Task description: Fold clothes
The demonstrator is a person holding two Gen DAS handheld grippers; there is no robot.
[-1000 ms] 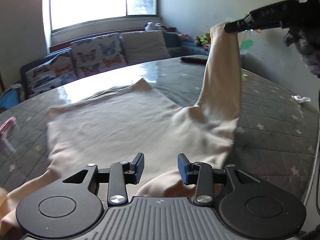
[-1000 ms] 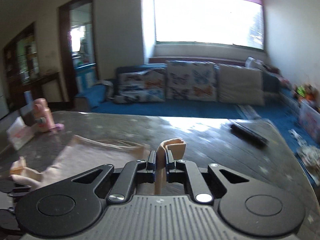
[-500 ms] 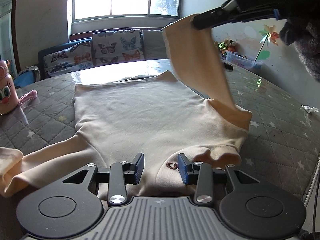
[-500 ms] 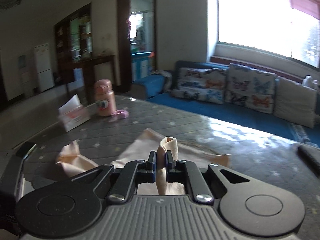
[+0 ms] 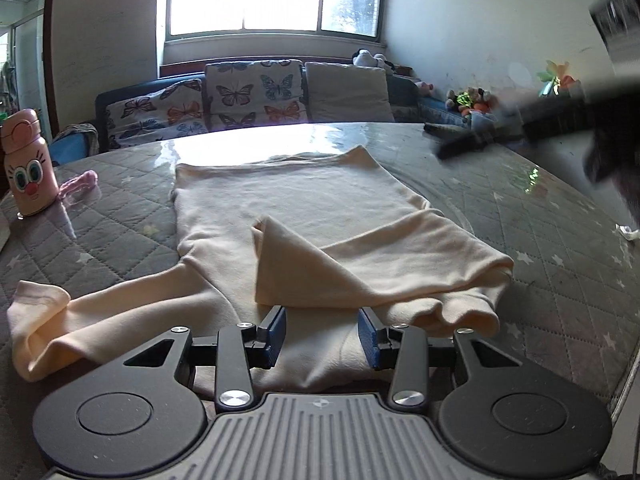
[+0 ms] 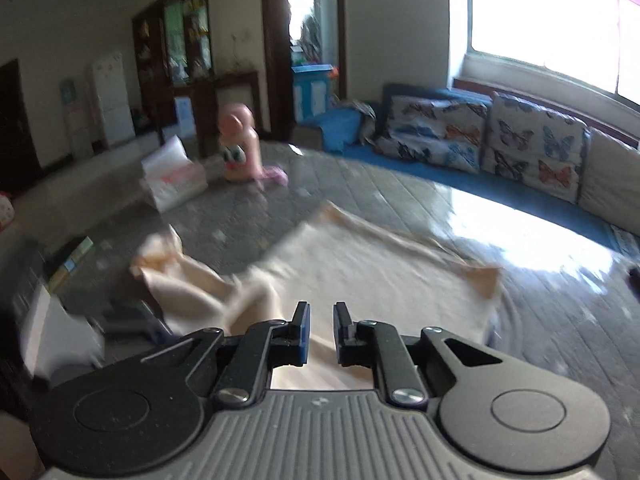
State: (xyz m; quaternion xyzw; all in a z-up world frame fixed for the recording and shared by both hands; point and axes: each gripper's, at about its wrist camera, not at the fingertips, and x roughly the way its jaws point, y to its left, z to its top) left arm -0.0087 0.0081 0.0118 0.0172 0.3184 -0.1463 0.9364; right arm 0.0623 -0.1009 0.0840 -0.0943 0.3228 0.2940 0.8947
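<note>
A cream long-sleeved shirt [image 5: 300,208] lies flat on the grey quilted table [image 5: 540,240]. One sleeve [image 5: 380,268] lies folded across its body; the other sleeve [image 5: 80,320] trails off to the left. My left gripper [image 5: 322,332] hovers over the shirt's near edge, its jaws opening with nothing between them. My right gripper [image 6: 319,330] hangs above the shirt [image 6: 380,272], jaws opening with a small gap and no cloth between the pads. In the left wrist view the right gripper [image 5: 460,148] is a dark blur at the right, off the shirt.
A pink bottle [image 5: 28,164] stands at the table's left, with a white packet [image 6: 174,176] beside it. A dark remote [image 5: 444,128] lies at the far right and a paper scrap [image 5: 628,234] near the right edge. Behind the table stands a sofa with butterfly cushions [image 5: 240,96].
The right gripper let go of the sleeve it held up; the sleeve now lies across the shirt's body. That gripper has swung away to the right. The left gripper shifted slightly.
</note>
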